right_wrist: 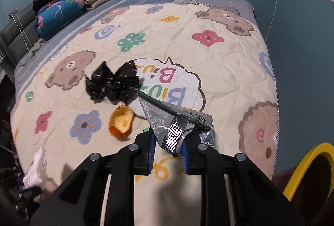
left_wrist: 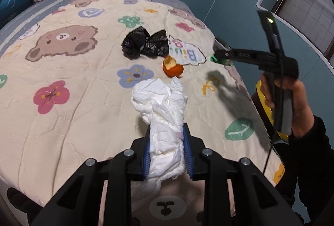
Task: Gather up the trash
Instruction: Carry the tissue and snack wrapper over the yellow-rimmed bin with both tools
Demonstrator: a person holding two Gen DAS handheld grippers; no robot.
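My left gripper [left_wrist: 167, 142] is shut on a crumpled white tissue [left_wrist: 162, 105], lifted above the quilt. Beyond it lie an orange peel [left_wrist: 173, 68] and a crumpled black plastic bag [left_wrist: 146, 42]. My right gripper [right_wrist: 168, 143] is shut on a silver foil wrapper [right_wrist: 167, 119] with a green edge, held off the quilt. In the right wrist view the orange peel [right_wrist: 121, 121] and the black bag [right_wrist: 112, 82] lie to the left, and the tissue [right_wrist: 36, 167] shows at the lower left. The right gripper [left_wrist: 221, 57] appears at the right of the left wrist view, a hand on its handle.
A cream quilt [left_wrist: 62, 117] with bears and flowers covers the bed. Folded blankets and pillows [right_wrist: 62, 6] are stacked by the headboard at the far left. A yellow-rimmed bin [right_wrist: 309, 167] stands off the bed's right side. Teal walls surround the bed.
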